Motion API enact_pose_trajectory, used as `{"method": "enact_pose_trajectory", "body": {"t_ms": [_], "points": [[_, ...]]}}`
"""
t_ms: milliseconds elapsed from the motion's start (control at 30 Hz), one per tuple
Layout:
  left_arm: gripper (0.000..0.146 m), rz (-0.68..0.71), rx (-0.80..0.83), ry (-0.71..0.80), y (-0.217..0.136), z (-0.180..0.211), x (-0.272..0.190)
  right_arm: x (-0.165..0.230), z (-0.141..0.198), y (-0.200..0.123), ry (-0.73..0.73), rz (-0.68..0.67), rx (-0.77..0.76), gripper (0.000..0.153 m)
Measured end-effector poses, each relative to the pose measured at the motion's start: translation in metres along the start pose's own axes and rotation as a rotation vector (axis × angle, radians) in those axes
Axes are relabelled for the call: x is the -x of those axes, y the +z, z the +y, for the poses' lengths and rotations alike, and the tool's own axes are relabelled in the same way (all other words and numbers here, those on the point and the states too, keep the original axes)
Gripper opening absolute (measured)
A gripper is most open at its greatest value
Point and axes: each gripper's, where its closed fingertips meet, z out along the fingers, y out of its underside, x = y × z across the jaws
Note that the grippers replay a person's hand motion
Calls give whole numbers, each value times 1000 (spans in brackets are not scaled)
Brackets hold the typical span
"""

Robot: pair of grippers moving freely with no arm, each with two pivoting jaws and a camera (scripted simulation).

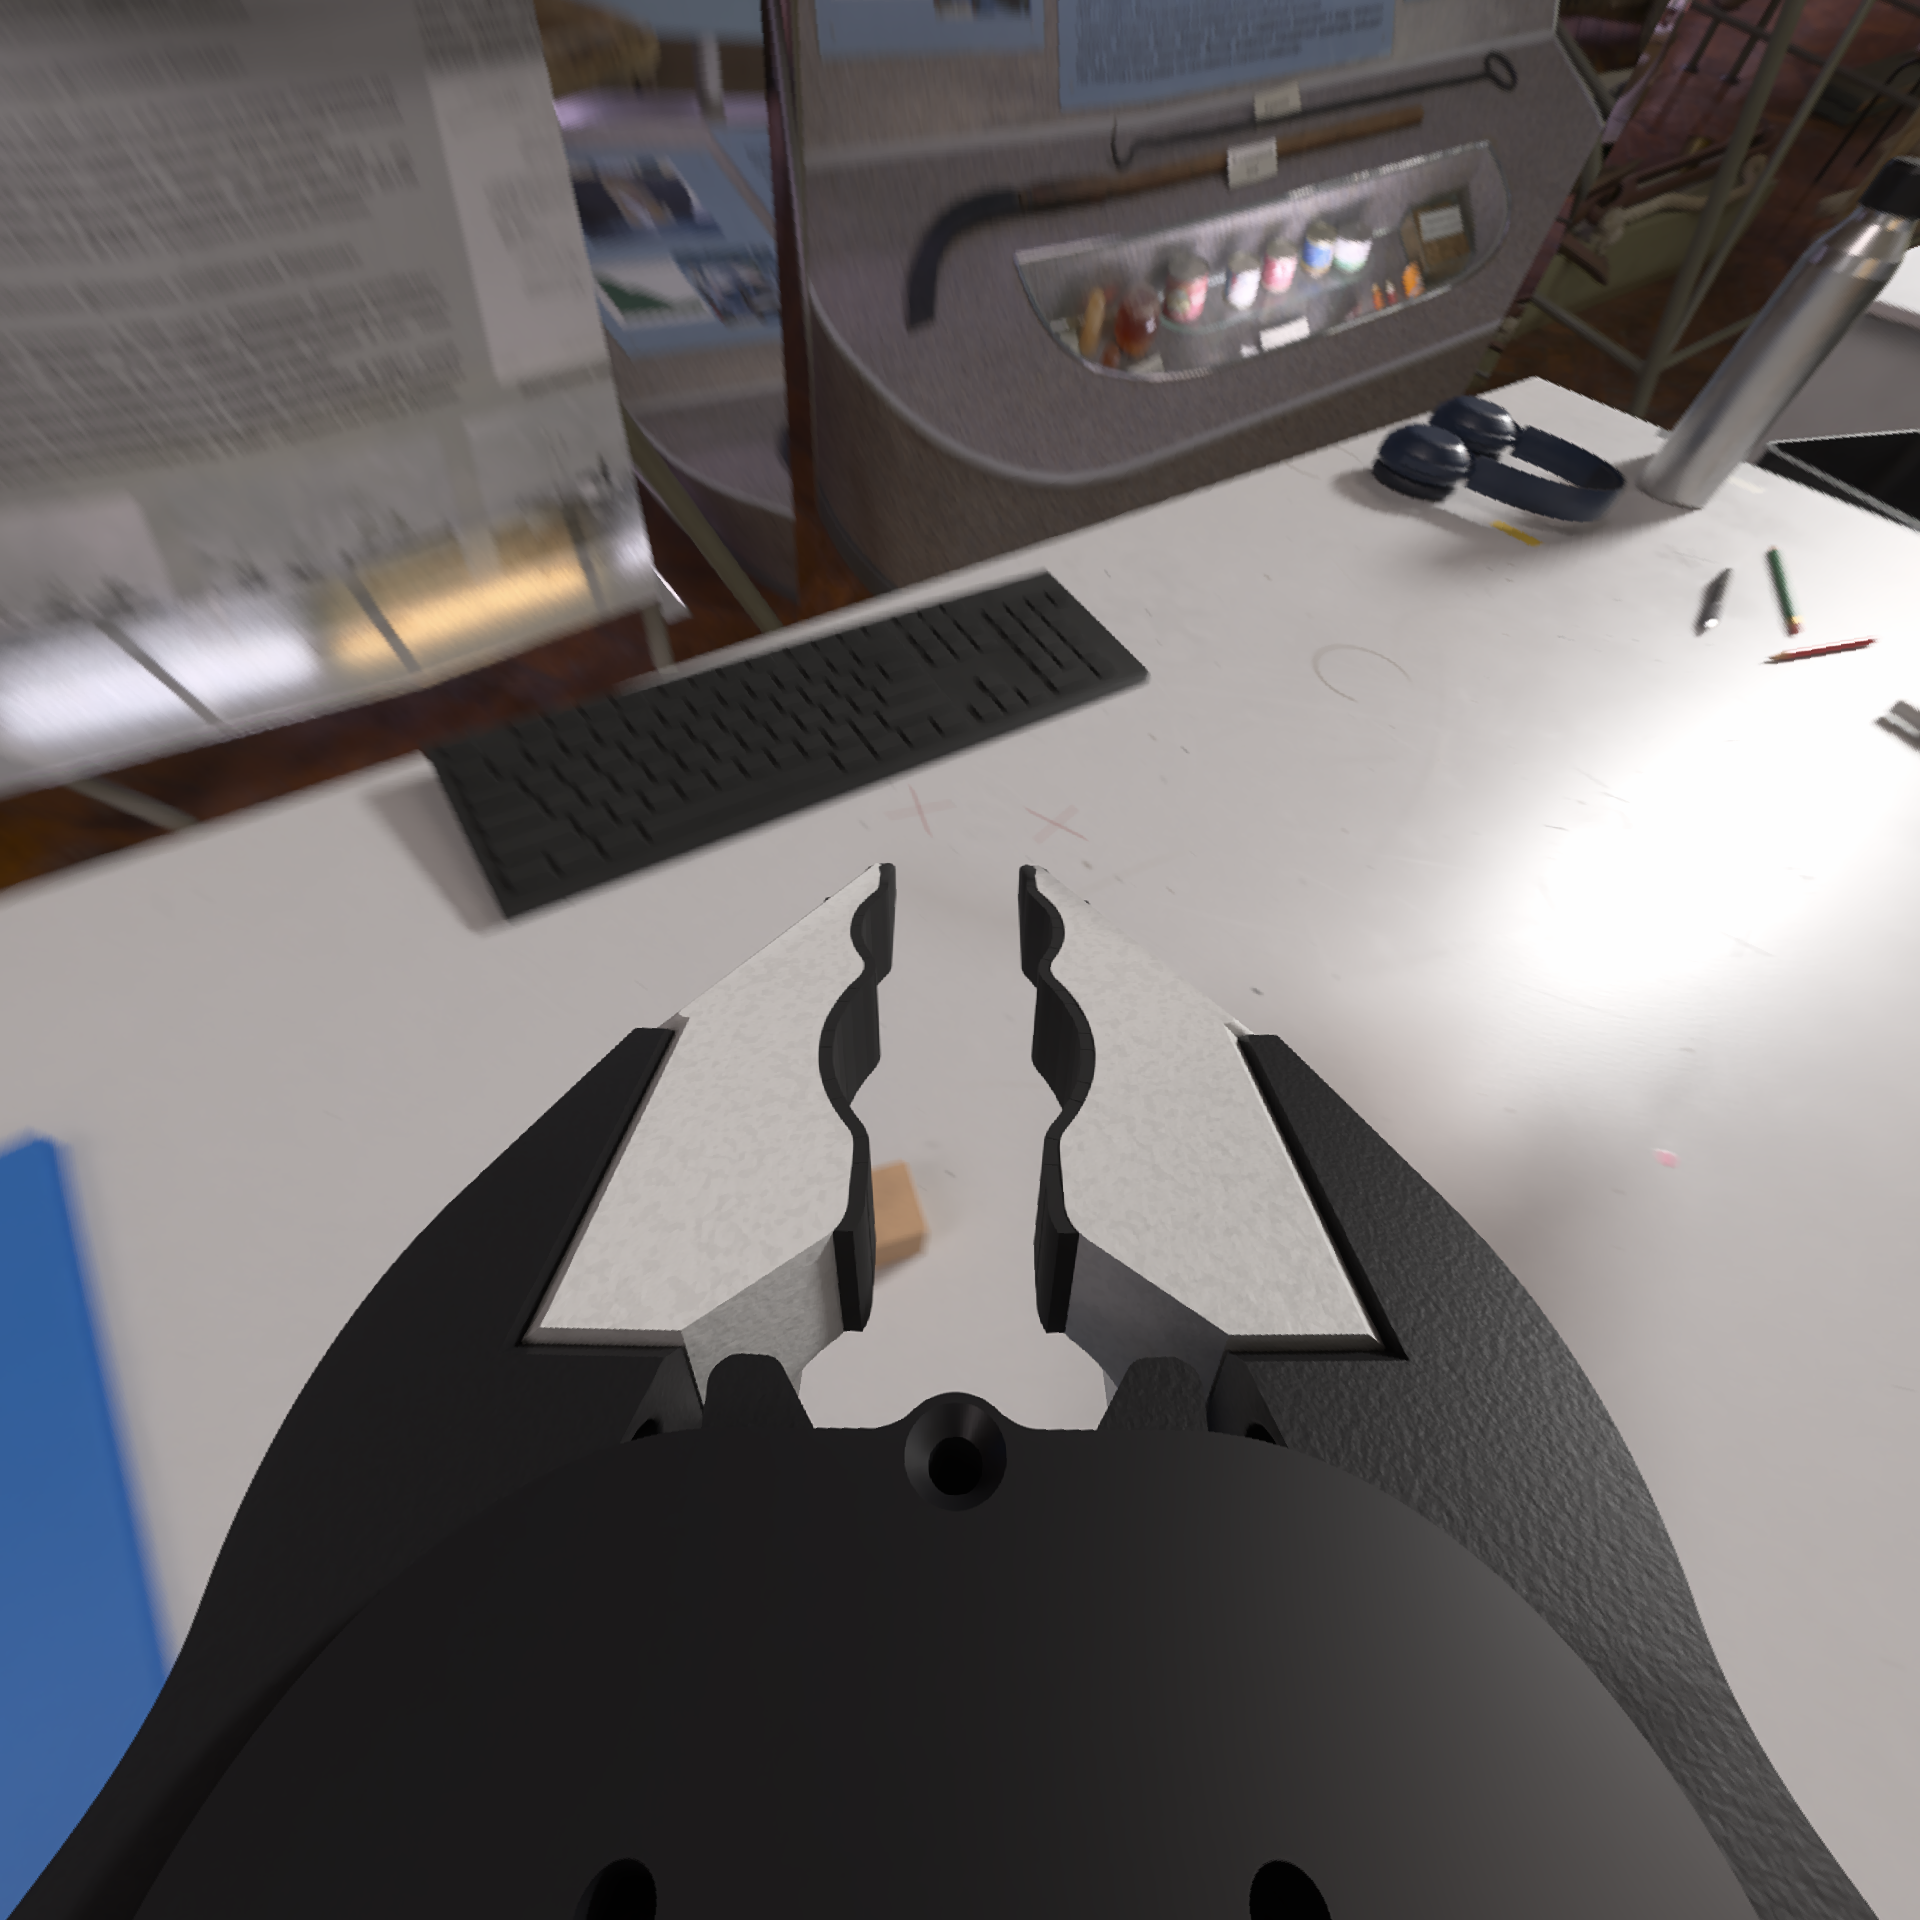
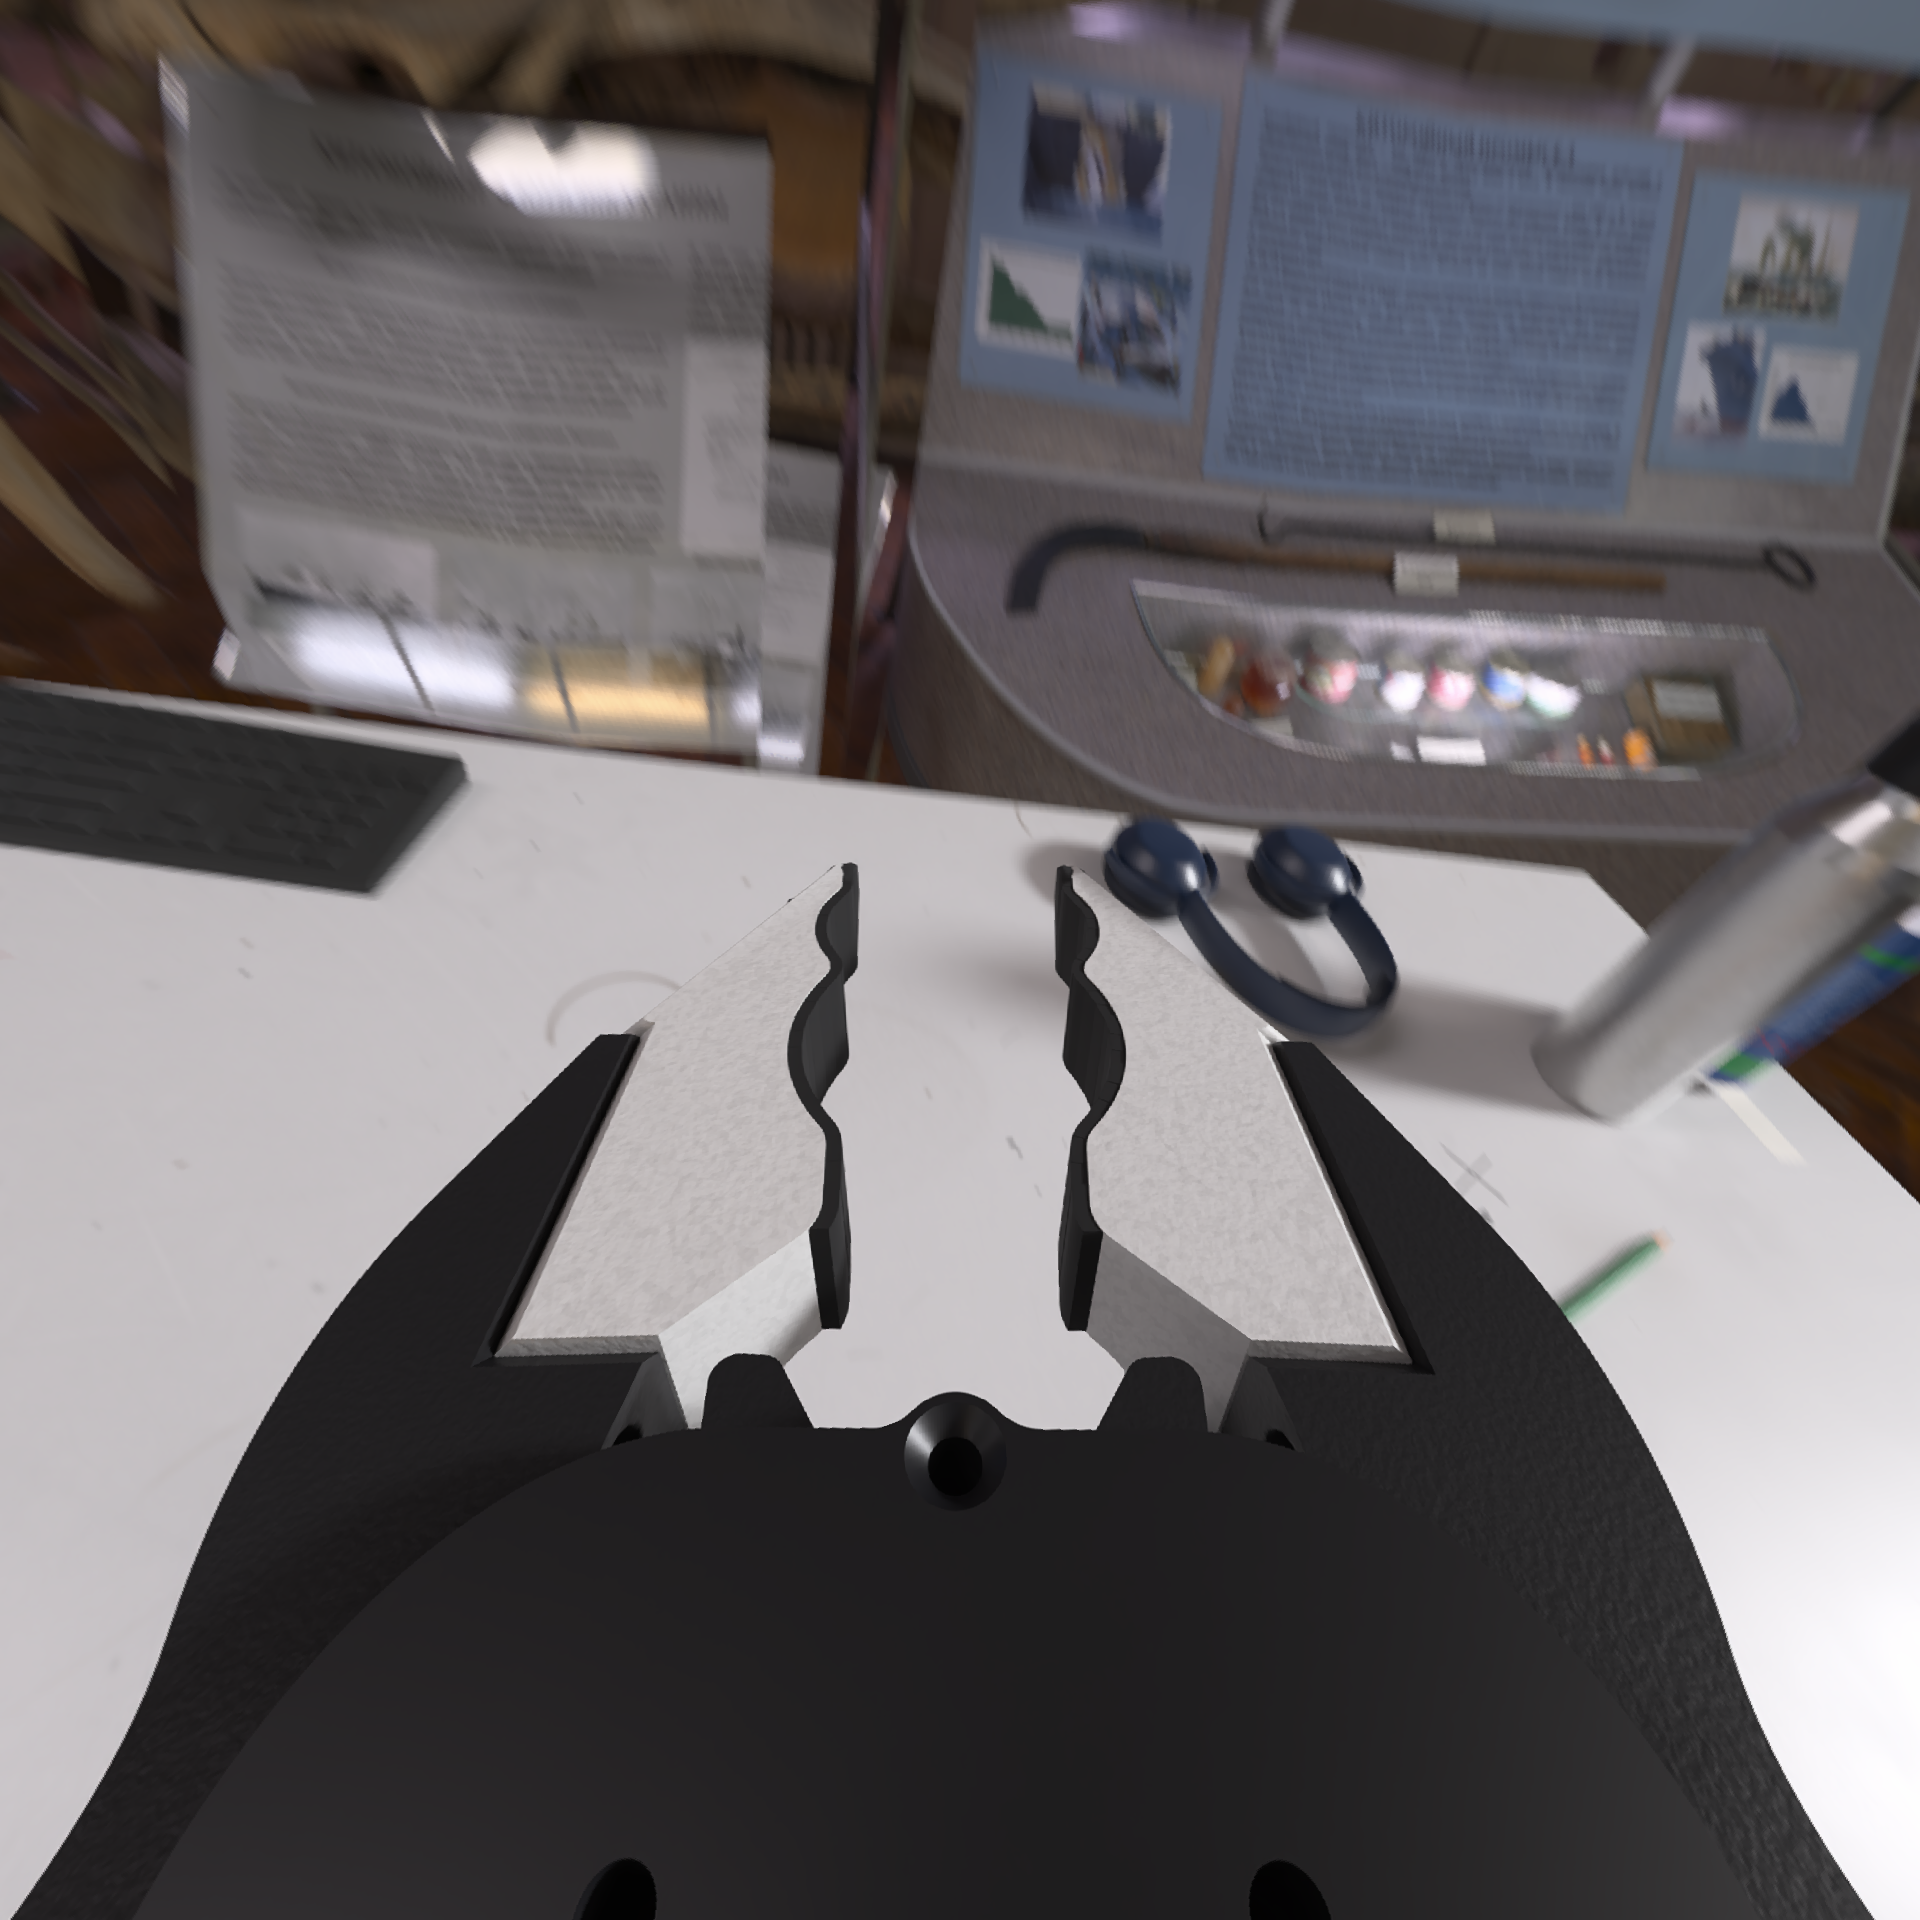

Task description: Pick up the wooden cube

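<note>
The small wooden cube [image 1: 896,1214] lies on the white table [image 1: 1351,935], seen in the left wrist view through the gap between the fingers, partly hidden behind the left finger. My left gripper [image 1: 958,878] is open and empty, held above the table with the cube below, near the finger bases. My right gripper [image 2: 956,878] is open and empty above the table, pointing toward the far edge. The cube does not show in the right wrist view.
A black keyboard [image 1: 790,727] lies ahead left, also in the right wrist view [image 2: 208,800]. Dark blue headphones [image 2: 1257,935], a steel bottle [image 2: 1725,966] and pencils [image 1: 1782,592] lie to the right. A blue object [image 1: 62,1455] is at the left. A green pencil [image 2: 1616,1275].
</note>
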Motion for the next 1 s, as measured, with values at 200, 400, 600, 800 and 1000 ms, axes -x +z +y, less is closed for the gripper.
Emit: {"method": "enact_pose_trajectory", "body": {"t_ms": [200,400,600,800,1000], "points": [[46,153,330,-173,34,66,-32,16,-28,6,83,-120,-109,45],[48,-120,634,-161,62,120,1,36,-18,16,57,-215,-87,45],[45,-298,909,-206,77,166,25,33,-4,14,4,-192,-6,46],[55,-298,926,-306,93,177,26,29,-3,10,31,-218,2,46],[51,-310,1006,-318,97,176,30,31,5,13,-14,-222,45,46]]}}
